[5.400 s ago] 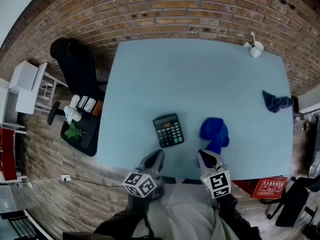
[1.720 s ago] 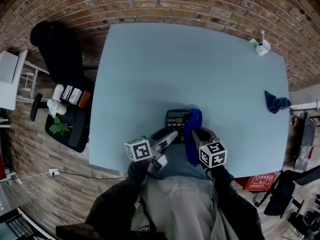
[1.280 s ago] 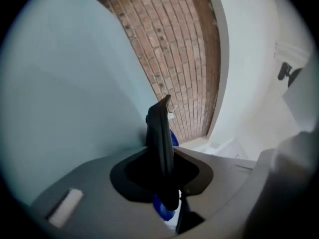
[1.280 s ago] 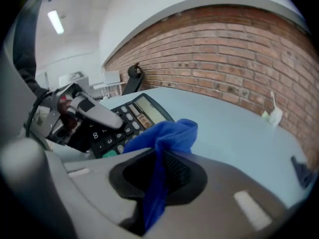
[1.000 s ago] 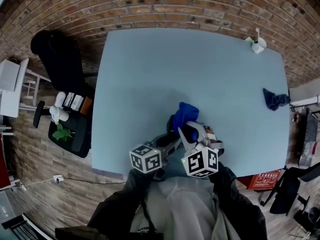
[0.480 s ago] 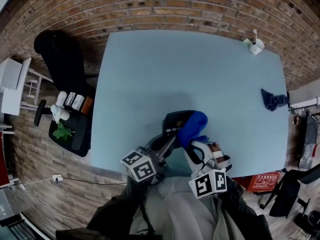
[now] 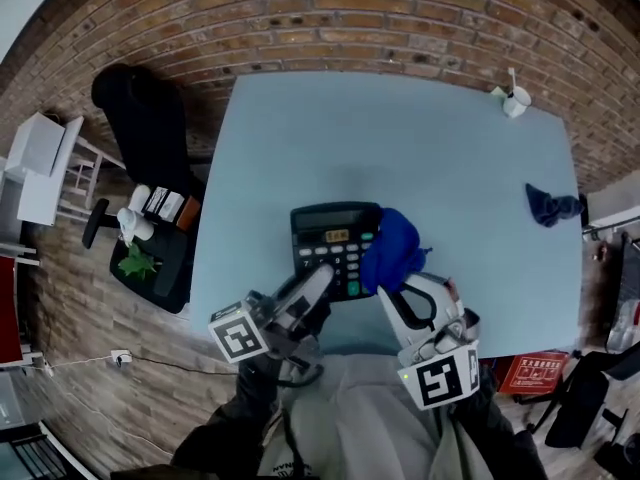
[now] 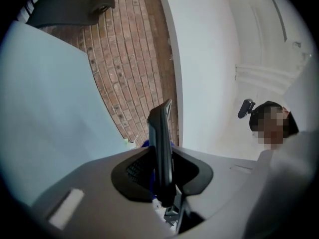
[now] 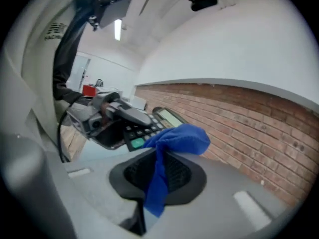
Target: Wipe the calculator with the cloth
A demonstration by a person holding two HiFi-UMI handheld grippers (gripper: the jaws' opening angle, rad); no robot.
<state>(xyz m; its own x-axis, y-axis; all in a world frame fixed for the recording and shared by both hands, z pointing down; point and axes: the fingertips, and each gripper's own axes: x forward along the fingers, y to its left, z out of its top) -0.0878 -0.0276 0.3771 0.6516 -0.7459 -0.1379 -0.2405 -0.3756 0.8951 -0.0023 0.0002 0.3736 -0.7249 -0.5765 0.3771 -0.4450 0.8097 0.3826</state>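
Nearest, left gripper [image 7: 312, 286] clamped on the black calculator [image 7: 333, 245] by its near edge, keys up over the light-blue table [image 7: 400, 148]. Right gripper [image 7: 400, 286] pinches the blue cloth [image 7: 393, 252], bunched against the calculator's right side and hiding that edge. Farther: dark blue rag [image 7: 551, 206] near the right edge, white cup [image 7: 513, 100] at the far corner, black chair [image 7: 150, 133] off the left side

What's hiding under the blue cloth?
The right side of the calculator sits under the blue cloth. Its screen and left keys show. The keys on the right are covered, so they cannot be seen.
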